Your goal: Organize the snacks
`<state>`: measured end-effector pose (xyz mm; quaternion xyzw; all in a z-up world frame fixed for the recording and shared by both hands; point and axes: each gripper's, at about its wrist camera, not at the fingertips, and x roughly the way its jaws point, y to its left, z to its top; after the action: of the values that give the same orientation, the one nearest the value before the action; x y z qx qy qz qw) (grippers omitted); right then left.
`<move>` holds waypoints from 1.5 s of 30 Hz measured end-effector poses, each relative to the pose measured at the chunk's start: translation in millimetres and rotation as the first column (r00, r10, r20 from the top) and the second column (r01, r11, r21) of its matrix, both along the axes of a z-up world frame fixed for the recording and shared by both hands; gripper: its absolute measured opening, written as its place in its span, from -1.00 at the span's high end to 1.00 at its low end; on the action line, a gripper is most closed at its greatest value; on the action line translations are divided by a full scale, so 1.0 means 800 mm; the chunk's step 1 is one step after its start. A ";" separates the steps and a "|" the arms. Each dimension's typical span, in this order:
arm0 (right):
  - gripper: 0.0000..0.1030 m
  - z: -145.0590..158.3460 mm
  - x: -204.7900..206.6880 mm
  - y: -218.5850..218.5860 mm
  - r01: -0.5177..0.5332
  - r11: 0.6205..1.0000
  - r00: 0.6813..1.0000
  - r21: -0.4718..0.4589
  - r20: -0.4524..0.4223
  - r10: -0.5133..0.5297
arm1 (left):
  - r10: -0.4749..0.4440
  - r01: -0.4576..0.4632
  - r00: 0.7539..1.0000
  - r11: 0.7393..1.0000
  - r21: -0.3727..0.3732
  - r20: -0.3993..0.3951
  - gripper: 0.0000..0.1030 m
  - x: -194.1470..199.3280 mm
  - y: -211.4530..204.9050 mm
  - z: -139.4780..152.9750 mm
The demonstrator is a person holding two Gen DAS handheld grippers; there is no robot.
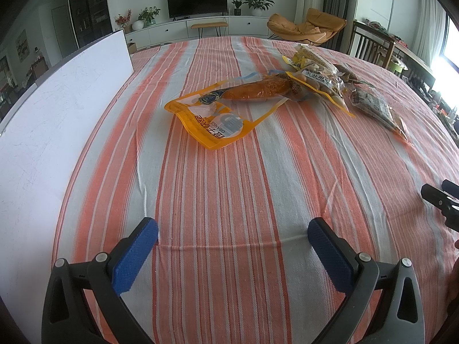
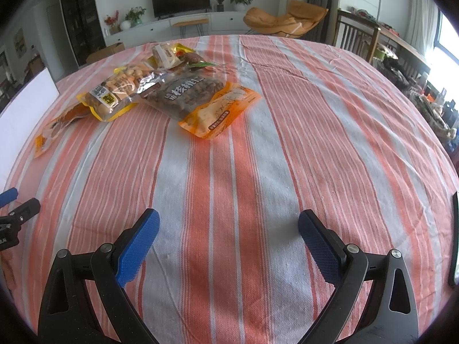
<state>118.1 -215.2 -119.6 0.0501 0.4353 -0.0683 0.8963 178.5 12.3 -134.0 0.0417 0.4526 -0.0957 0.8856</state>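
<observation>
Several snack bags lie in a loose pile on the striped cloth. An orange bag with a sausage-like snack (image 1: 226,106) lies nearest my left gripper (image 1: 233,230), which is open and empty well short of it. A bag of pale round snacks (image 1: 318,81) and a walnut bag (image 1: 375,109) lie further right. In the right wrist view the walnut bag (image 2: 200,100) lies ahead and left, the round-snack bag (image 2: 120,91) beside it, the sausage bag (image 2: 57,127) far left. My right gripper (image 2: 228,223) is open and empty.
A white board (image 1: 48,132) stands along the table's left edge, also in the right wrist view (image 2: 25,106). The orange and white striped tablecloth (image 2: 315,114) covers the table. A dark flat object (image 2: 454,238) lies at the right edge. Chairs stand beyond the far right side.
</observation>
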 end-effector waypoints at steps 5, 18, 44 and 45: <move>-0.91 0.000 0.000 0.001 0.003 1.000 1.000 0.006 0.004 -0.003 | 0.007 -0.007 1.000 1.000 -0.003 -0.001 -1.00 -0.001 0.001 0.000; -0.94 0.001 -0.002 0.003 -0.004 0.999 1.000 0.035 0.014 0.003 | -0.192 0.208 0.972 0.971 0.117 -0.136 -0.99 0.052 -0.007 0.041; -0.97 0.000 -0.001 0.005 -0.011 0.999 1.000 0.046 0.017 0.010 | -0.290 0.309 0.938 0.948 0.075 -0.192 -0.28 0.177 -0.032 0.022; -0.97 0.000 -0.001 0.005 -0.010 0.999 1.000 0.047 0.017 0.009 | -0.248 0.266 0.951 0.960 0.082 -0.186 -0.28 0.157 -0.020 0.020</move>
<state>117.1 -211.3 -119.5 0.0697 0.4295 -0.0531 0.8988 304.2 -3.4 -118.0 0.1389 0.5234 -0.1894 0.8191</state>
